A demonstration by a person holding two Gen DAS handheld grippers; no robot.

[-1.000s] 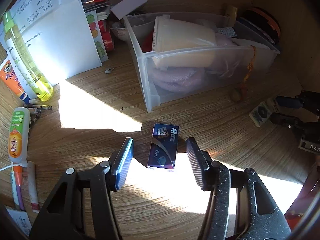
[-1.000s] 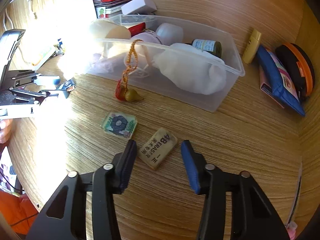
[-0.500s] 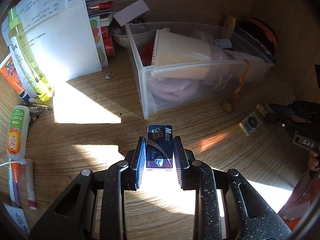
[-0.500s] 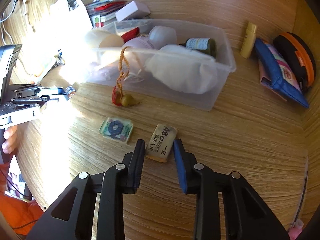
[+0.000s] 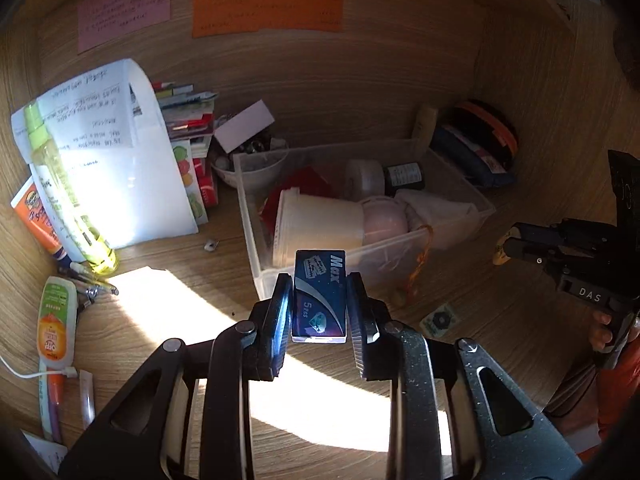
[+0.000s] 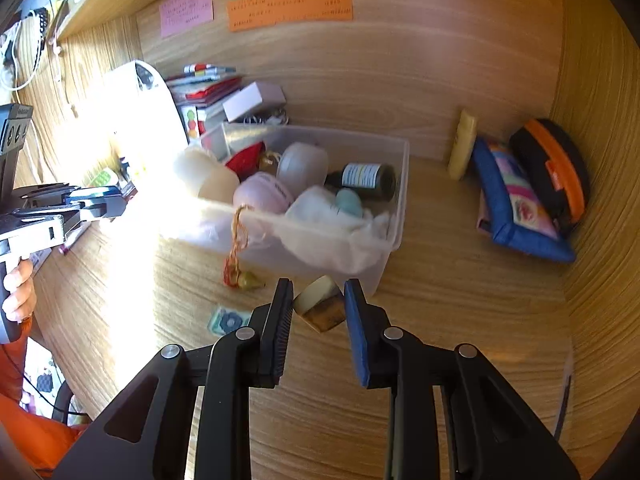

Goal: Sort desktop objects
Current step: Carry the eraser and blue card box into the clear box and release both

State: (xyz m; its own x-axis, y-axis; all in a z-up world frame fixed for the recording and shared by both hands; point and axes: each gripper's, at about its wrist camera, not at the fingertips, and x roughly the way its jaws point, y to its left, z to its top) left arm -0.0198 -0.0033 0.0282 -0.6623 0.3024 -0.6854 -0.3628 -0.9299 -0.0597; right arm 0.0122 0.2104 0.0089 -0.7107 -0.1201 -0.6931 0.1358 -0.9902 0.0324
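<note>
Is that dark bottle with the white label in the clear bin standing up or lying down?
Lying down. The bottle rests on its side in the clear bin, its label sideways, next to a white jar.

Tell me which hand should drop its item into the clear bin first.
Probably right. The right gripper holds the eraser just short of the clear bin at its near corner. The left gripper grips the blue Max box, also near the bin, so either could go.
</note>
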